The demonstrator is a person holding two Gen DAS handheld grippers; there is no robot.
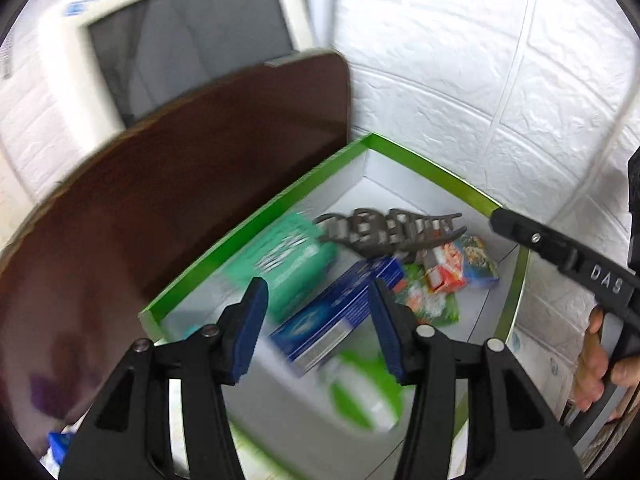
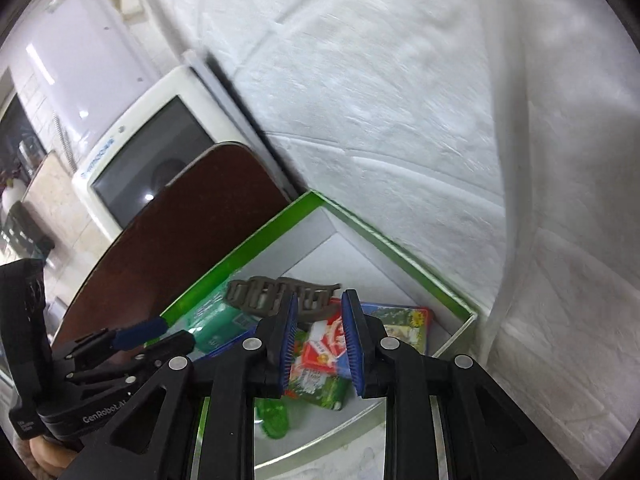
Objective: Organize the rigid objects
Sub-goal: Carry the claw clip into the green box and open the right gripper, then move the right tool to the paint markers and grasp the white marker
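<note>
Left wrist view shows the left gripper [image 1: 318, 312] spread wide above a green-rimmed box [image 1: 256, 220], nothing between its pads; motion blur smears the teal packet [image 1: 288, 264] and the blue carton [image 1: 340, 308], whose print is unreadable. A grey hair claw [image 1: 390, 230] lies across them. The right gripper [image 2: 320, 340] hovers with fingers partly parted and empty over a red packet [image 2: 324, 344]; its fingers hide part of the green item [image 2: 274, 416] below.

Inside an open box [image 1: 256, 220] beside the worktop [image 1: 180, 184], a hair claw [image 1: 392, 232] lies at the far end, cartons [image 1: 340, 308] nearer, a monitor [image 1: 180, 40] behind.
</note>
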